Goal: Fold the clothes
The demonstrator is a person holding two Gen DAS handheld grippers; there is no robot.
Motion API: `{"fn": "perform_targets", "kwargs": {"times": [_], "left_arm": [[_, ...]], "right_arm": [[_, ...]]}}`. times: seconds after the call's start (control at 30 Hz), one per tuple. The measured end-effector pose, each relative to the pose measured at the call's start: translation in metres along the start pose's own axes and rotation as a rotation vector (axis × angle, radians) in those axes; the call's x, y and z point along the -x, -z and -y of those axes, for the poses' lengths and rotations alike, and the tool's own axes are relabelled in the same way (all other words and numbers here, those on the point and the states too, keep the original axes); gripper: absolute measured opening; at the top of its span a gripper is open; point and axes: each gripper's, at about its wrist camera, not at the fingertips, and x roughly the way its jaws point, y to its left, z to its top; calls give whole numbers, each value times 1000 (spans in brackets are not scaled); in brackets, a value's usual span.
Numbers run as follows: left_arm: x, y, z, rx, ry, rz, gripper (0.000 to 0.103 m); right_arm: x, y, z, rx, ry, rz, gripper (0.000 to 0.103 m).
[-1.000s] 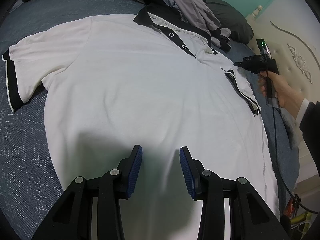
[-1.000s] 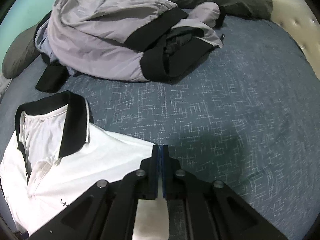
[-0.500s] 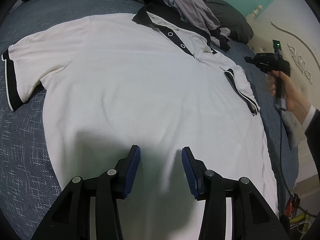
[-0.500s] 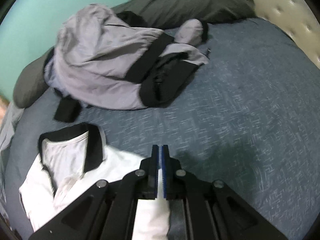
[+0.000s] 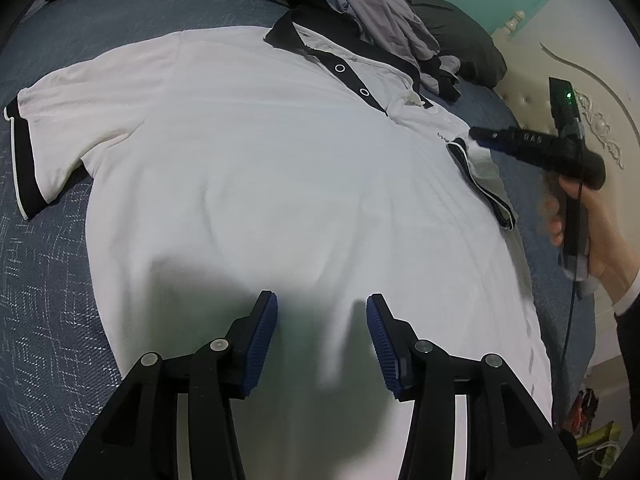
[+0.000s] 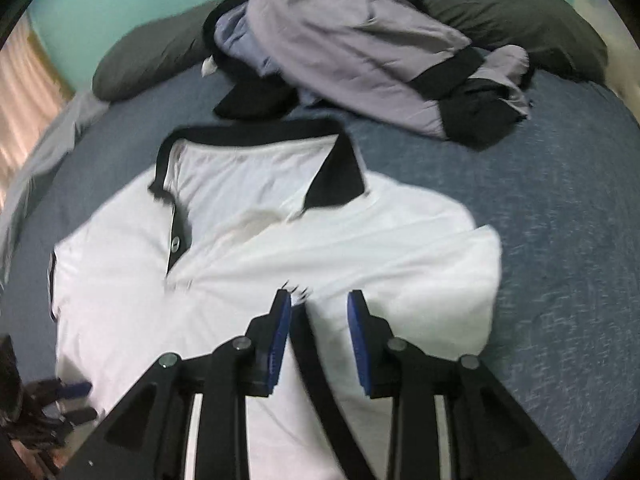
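Barely started: white polo shirt (image 5: 256,184) spread front-up on blue bedspread (image 5: 44,288), collar toward 12 o'clock in left wrist view, hem toward 6. Right sleeve (image 5: 480,176) turned in over chest, black cuff band lying on white body at about 3 o'clock; looks like first fold done, judged from lie only. Left sleeve (image 5: 36,140) at 9 o'clock not folded, flat out on bedspread with black cuff at outer edge. Left gripper (image 5: 322,312) wide open, hovering over lower body of shirt near 6 o'clock, nothing between pads, contact with cloth not clear. Right gripper (image 6: 318,300) open at moderate width, empty, over folded sleeve just below shirt logo; dark band of cuff running under its jaws at 6 o'clock in right wrist view, not pinched. Right wrist view blurred, so fine detail unsure. Left to do, as judgement: fold left sleeve in, fold sides, bring hem up to collar. Pile of grey and black clothes (image 6: 360,48) at 12 o'clock beyond collar, touching or just beside collar, unfolded, against dark pillow (image 6: 512,8). Overall roughly one fold into one garment, more garments waiting.
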Motion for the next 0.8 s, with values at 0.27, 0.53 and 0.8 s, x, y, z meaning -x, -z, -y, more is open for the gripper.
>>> {"fn": "perform_targets", "kwargs": {"times": [0.27,0.53,0.8], "left_arm": [[-1,-2,-1,4,6,-3,50],[-1,-1,-1,1,4,-3,50],[0,-1,0,-7,-7,-2,51]], "right_arm": [[-23,9,-19,88,88,-38,29],[-28,10,-17,91,72,-34,12],[-24,11,-20,108,25,-32,11]]}}
